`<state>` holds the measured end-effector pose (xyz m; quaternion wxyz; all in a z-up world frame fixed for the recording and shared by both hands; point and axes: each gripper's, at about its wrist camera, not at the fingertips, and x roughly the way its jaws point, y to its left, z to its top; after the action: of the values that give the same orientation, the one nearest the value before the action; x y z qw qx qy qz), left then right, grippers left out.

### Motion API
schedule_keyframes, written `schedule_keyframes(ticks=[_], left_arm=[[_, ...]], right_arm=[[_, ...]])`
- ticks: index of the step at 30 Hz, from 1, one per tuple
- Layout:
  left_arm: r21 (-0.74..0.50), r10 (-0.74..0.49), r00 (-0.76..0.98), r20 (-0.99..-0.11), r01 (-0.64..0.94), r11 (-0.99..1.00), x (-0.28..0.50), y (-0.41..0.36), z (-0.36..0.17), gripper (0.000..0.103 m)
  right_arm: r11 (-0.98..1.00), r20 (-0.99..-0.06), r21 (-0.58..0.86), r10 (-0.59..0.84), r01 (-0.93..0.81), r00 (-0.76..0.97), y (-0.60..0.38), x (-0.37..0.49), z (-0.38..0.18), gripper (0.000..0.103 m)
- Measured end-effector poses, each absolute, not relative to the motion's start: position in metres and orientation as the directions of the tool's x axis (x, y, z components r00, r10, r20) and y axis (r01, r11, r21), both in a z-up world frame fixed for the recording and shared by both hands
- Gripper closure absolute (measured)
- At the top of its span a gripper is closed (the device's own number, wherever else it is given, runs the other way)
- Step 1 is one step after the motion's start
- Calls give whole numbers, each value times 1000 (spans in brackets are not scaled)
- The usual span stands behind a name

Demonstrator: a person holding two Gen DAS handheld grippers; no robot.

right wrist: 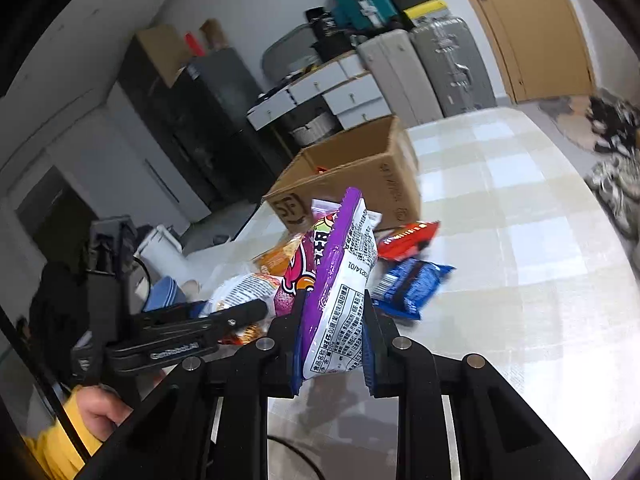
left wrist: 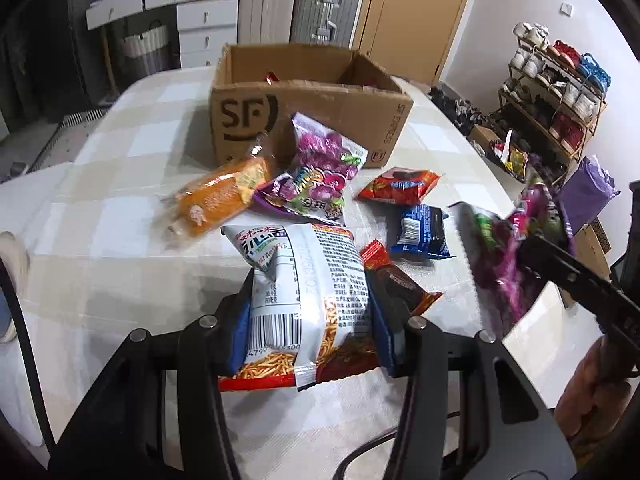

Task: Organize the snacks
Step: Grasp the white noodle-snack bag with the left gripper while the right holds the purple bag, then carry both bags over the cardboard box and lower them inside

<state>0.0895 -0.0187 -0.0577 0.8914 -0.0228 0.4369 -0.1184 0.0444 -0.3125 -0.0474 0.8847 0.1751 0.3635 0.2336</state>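
Left gripper (left wrist: 310, 312) is clamped on a white crinkly snack bag printed with orange sticks and a barcode (left wrist: 304, 292), blue pads pressing both sides, bag lifted off the table. Right gripper (right wrist: 334, 344) is closed tight on a purple-and-white foil candy bag (right wrist: 340, 280), held edge-up, clear of the tabletop (shadow underneath).

Checked cream-and-white tablecloth (left wrist: 120, 200) covers the table. Open brown cardboard box with a black SF logo (left wrist: 304, 120) sits at the far side; something red shows inside, cannot tell what.

Loose snacks lie between the box and the grippers:
- orange rectangular cracker pack (left wrist: 220, 200), left of the pile, tilted
- purple candy bag with pink sweets printed on it (left wrist: 320, 172), just in front of the box, touching or overlapping the cracker pack
- red flat snack pouch (left wrist: 400, 186), right of the purple one
- blue small cookie pack (left wrist: 420, 232), near the red pouch, below it in the left view
- red-and-brown chocolate wrapper (left wrist: 396, 284), just beside the left gripper's right finger

A hand with a yellow sleeve (right wrist: 96, 412) grips the left gripper's handle in the right view.
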Motion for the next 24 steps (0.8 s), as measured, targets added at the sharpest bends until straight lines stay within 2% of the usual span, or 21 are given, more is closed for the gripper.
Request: schedule_keyframes(ticks=[11,24], left_arm=[[-163,-212,678,-704,137,977,40,28,-30,57],[-153,-218,676,-704,156,976,29,28,-32,56]], right_arm=[[843,-603,456,528,-285,598,-293,57,-65,81],[842,-610,445,534,-304,586,-280,57,-71,81]])
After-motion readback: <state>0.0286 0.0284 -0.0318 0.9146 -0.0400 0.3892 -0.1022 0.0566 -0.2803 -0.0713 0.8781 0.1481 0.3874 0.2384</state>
